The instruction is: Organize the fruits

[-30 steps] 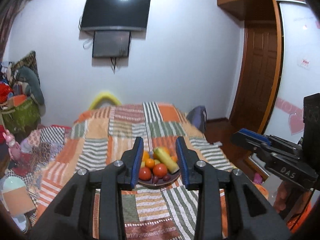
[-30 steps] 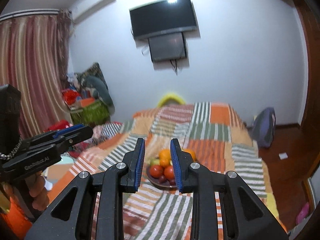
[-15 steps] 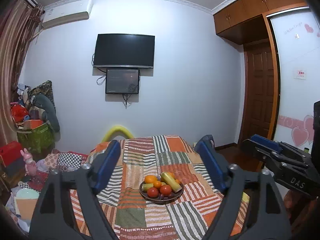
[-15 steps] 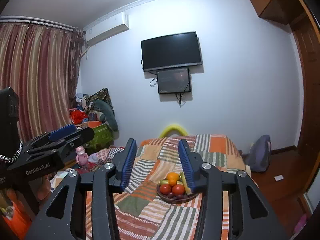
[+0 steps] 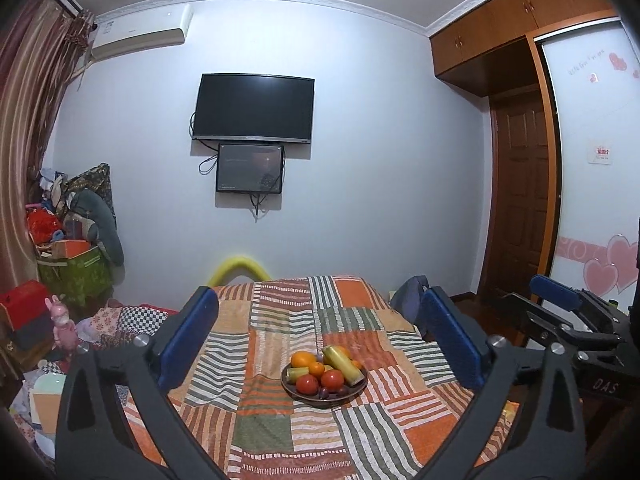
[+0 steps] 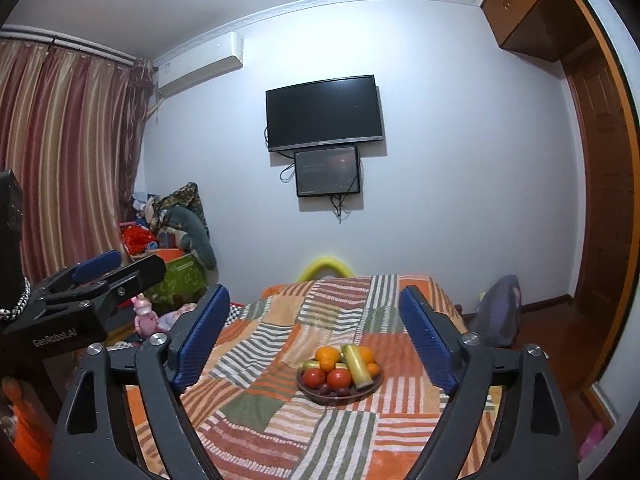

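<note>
Moved: both grippers backed off from fruit bowl (image 5: pixel 324 386), jaws just opening | left gripper (image 5: pixel 320 340), right gripper (image 6: pixel 316 340): agape, empty | patchwork bedspread (image 5: pixel 280 328); TV (image 5: pixel 253 109) at 12 o'clock; door (image 5: pixel 520 200) at 3 o'clock

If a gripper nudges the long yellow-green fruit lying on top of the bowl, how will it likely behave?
The long yellow-green fruit looks smooth and cylindrical, so it would probably roll. It rests on the red fruits in the heaped bowl, so a push may tip it off onto the patchwork quilt.
</note>
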Demonstrator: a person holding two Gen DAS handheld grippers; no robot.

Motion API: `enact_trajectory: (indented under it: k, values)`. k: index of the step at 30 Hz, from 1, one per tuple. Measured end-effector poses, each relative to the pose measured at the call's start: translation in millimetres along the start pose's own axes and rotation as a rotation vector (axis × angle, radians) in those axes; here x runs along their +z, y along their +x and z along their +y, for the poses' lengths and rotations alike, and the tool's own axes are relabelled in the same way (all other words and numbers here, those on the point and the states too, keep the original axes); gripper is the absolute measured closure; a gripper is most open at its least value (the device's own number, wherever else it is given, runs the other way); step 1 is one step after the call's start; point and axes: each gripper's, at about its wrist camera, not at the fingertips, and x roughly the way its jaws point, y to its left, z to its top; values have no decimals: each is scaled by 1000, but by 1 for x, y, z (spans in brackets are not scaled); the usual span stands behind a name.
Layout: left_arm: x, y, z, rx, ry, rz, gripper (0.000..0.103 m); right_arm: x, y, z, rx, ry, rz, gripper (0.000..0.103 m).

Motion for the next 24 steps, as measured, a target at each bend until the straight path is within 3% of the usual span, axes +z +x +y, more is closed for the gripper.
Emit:
enact_trajectory:
  k: [3, 24]
  values:
    - [-2, -1, 0, 4, 0, 2, 0, -2, -6, 2, -17, 0, -19, 0]
    - [-7, -5, -5, 8, 19, -9, 0, 0, -12, 6, -58, -15, -32, 0]
